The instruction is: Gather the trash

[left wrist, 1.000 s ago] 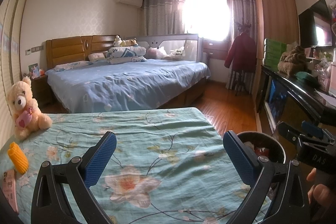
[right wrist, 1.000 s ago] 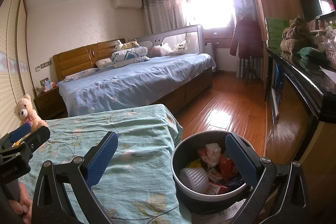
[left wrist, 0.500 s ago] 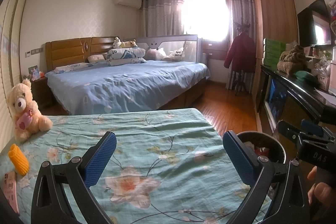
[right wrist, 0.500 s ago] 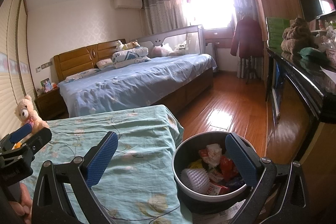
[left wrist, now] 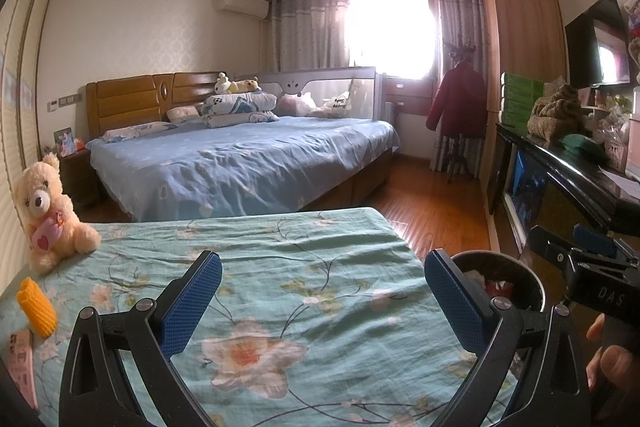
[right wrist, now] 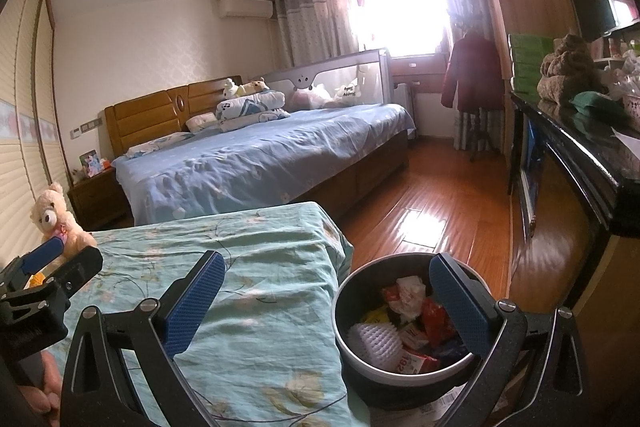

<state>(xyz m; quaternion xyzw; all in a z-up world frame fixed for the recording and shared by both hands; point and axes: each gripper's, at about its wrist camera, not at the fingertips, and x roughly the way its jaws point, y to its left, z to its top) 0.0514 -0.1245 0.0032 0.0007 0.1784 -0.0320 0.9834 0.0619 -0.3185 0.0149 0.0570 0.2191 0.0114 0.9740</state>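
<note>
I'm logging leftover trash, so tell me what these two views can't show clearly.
- Pink printed wrapper, left wrist view: cut off by the lens edge.
- Round dark trash bin, left wrist view: contents mostly hidden by its rim and the left gripper.
- Yellow ridged foam sleeve, right wrist view: nearly hidden behind the left gripper.

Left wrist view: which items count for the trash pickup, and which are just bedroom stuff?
Job items:
- orange foam wrap on the floral sheet
- pink wrapper at the sheet's left edge
- bin beside the bed, already holding wrappers
- left gripper and right gripper, both open and empty

Just lying about:
- teddy bear
- pillows
- red coat
- TV
</note>
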